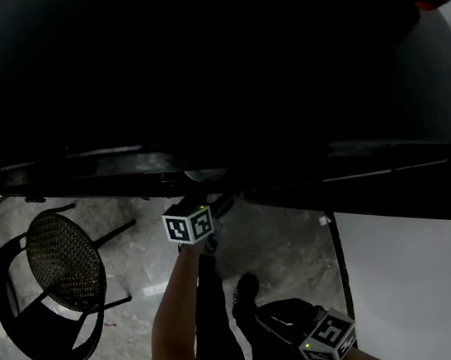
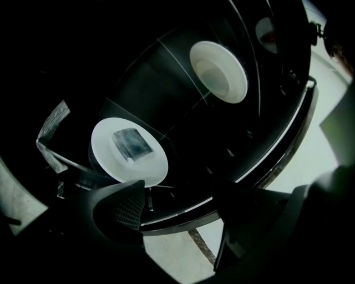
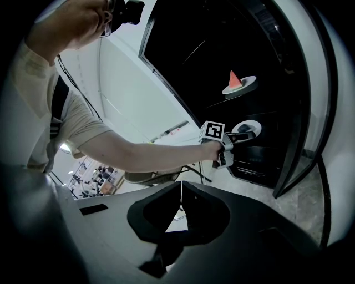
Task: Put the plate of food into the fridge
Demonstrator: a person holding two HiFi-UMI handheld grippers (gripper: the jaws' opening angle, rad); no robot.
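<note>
A dark fridge (image 1: 194, 71) is seen across the upper frame. The left gripper (image 1: 200, 216) is held out on a bare arm (image 1: 177, 306) to its lower edge, its tips lost in shadow. The right gripper (image 1: 301, 331) is held low, at the bottom. A black mesh chair (image 1: 60, 273) is set on the grey floor (image 1: 276, 243), at left.

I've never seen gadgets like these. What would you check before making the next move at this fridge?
1. Plate of food resting flat on the fridge shelf: ok.
2. Left gripper jaws apart, nothing between them: ok.
3. Plate's rim clear of the left gripper's nearer jaw: cannot tell, they look very close.
4. White bowl standing apart from the plate: ok.
5. Right gripper shut, empty, held back from the fridge: ok.
</note>
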